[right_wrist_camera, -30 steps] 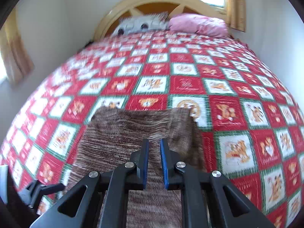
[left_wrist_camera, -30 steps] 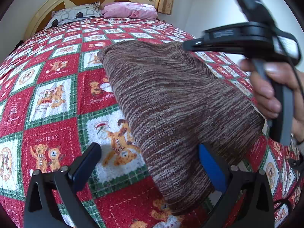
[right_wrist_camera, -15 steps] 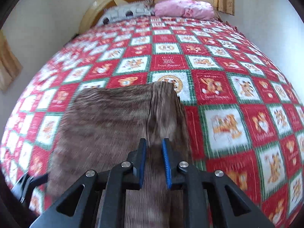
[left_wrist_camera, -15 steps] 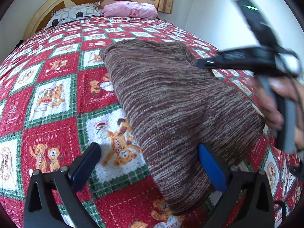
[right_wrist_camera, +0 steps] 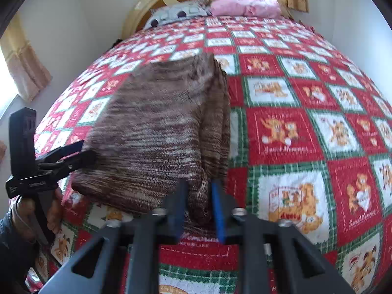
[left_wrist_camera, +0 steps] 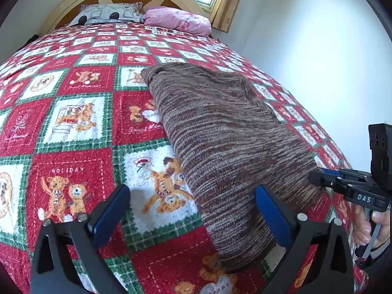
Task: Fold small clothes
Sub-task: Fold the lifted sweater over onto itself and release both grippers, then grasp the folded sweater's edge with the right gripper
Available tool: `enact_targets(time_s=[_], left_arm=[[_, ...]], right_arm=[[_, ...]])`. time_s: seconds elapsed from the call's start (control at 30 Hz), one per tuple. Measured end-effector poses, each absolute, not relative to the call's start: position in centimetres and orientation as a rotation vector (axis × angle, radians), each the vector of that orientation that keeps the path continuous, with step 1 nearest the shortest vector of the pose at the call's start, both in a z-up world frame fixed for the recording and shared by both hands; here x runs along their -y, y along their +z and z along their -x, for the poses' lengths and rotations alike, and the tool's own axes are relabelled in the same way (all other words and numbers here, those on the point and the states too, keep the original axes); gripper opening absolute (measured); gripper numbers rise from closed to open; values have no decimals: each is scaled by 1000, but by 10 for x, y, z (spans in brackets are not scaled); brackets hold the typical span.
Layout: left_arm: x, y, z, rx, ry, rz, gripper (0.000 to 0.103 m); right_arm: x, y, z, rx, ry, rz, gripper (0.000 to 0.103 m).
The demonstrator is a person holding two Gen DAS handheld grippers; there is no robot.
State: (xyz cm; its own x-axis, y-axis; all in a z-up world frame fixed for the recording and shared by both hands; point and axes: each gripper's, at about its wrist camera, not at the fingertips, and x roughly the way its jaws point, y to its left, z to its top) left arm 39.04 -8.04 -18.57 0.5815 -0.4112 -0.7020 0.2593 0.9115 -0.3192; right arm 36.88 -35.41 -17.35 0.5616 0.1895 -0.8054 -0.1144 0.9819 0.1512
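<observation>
Brown knit sweater (left_wrist_camera: 227, 147) lies folded on the quilted bed (left_wrist_camera: 80, 152); right gripper (right_wrist_camera: 197, 203) closes on its near edge for another fold, left gripper (left_wrist_camera: 191, 210) spread, straddling a corner.

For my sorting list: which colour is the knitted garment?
Brown-and-cream marled knitted garment; left wrist view.
</observation>
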Motion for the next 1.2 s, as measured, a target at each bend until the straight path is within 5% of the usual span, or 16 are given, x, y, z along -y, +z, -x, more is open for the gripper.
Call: enact_targets(time_s=[0.3,0.37,0.43,0.6,0.7,0.77,1.2], left_arm=[[79,-186,-388,-871,-378,188,103],[85,-186,-388,-883,-364,152,103],[88,-186,-388,-881,-354,127,103],[84,-187,-387,-877,-363,146,103],[81,-187,-387,-876,-369,161,103],[83,-187,-387,-875,-366,155,103],[72,-185,-385,-856,-367,231,103]], right_arm=[[350,-177,-353,-961,135,16,8],[357,-167,-359,-946,137,-25,19],[362,-151,-366,-896,118,-54,44],[357,-136,-433,-898,166,-133,44],[356,-159,-478,-1001,149,-186,29],[358,-173,-496,-1043,129,-207,4],[379,-191,-499,-1046,19,-70,0]])
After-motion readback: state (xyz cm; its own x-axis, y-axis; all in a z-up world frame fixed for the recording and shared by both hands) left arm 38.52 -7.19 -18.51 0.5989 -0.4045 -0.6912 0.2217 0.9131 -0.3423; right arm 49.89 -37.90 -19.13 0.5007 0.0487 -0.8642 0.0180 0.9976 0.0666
